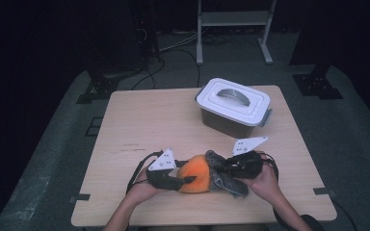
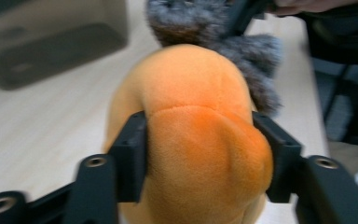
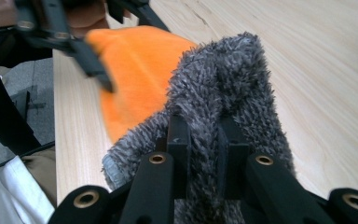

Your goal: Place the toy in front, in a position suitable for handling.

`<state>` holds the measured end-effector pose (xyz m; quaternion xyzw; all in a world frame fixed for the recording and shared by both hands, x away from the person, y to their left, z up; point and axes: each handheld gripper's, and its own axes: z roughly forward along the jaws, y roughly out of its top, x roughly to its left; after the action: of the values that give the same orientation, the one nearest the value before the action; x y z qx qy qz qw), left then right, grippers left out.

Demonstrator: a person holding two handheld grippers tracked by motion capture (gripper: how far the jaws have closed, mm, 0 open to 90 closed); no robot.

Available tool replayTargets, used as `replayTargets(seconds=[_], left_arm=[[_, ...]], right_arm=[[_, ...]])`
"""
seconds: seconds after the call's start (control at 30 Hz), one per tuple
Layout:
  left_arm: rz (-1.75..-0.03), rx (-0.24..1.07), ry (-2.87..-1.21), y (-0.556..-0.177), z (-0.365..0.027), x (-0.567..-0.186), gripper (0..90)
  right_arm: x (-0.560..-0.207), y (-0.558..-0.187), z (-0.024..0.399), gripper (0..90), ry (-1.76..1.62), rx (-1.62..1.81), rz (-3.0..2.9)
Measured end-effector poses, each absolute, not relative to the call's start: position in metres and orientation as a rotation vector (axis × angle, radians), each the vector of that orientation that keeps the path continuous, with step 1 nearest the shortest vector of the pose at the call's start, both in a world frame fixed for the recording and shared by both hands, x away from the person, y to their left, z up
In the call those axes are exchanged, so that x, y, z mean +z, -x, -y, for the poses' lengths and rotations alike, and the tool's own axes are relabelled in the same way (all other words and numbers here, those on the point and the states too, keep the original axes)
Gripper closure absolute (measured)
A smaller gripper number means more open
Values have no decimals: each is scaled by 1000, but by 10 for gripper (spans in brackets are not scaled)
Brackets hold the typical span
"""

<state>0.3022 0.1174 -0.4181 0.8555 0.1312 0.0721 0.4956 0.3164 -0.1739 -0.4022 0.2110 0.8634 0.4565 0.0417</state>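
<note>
At the near edge of the wooden table [image 1: 139,120], your left gripper [image 1: 185,180] pinches the orange plush body [image 2: 200,140] of a soft toy, its pads pressed into both sides of the bulge. To its right, your right gripper [image 1: 224,168] clamps tight on the toy's shaggy grey fur part [image 3: 223,93], which joins the orange part. The toy lies between your two hands. Well behind it stands a lidded white-topped storage box [image 1: 233,107] with a grey handle.
</note>
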Motion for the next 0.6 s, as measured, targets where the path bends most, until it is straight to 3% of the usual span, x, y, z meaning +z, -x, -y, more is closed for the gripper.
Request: replayTargets(seconds=[0.33, 0.47, 0.6], left_arm=[[-275, 216, -2100, -296, -111, -417, 422], [-309, 168, -2077, -298, -111, -417, 328], [-313, 186, -2070, -295, -106, -417, 390]], right_arm=[[-386, -299, 159, 770, -512, 1435, -2601], [-394, -308, 165, 766, -556, 1413, -2674], [-388, -306, 167, 768, -541, 1382, -2661]])
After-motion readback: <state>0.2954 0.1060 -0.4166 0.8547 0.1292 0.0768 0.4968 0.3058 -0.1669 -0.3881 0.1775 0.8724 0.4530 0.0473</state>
